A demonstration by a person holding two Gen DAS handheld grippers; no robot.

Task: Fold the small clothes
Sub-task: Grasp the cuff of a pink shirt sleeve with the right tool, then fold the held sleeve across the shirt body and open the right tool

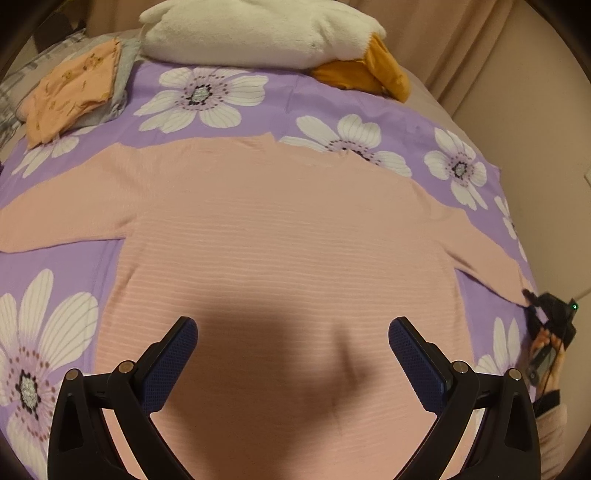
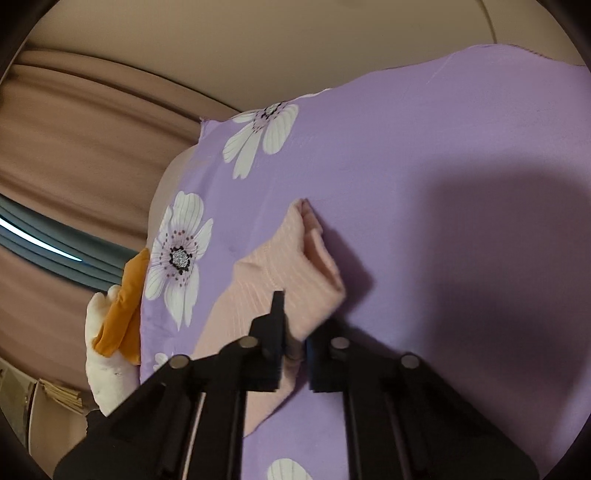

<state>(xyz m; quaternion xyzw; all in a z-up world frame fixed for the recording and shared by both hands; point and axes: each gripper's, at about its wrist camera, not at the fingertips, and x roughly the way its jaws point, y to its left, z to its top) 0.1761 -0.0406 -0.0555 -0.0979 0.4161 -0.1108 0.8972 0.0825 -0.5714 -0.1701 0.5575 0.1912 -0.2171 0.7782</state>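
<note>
A pink ribbed sweater [image 1: 280, 229] lies flat on the purple flowered bedsheet [image 1: 288, 92], body toward me and sleeves spread left and right. My left gripper [image 1: 292, 354] hovers open and empty over the sweater's lower body, casting a shadow on it. My right gripper [image 2: 295, 343] is shut on the cuff end of the sweater's right sleeve [image 2: 295, 258], lifting it slightly off the sheet [image 2: 406, 166]. The right gripper also shows in the left wrist view [image 1: 550, 314] at the far right sleeve end.
A folded orange patterned garment [image 1: 70, 92] lies on a grey one at the back left. A white and orange plush toy [image 1: 258, 29] lies at the bed's far edge; it also shows in the right wrist view [image 2: 118, 314]. Beige curtains [image 2: 74, 147] hang behind.
</note>
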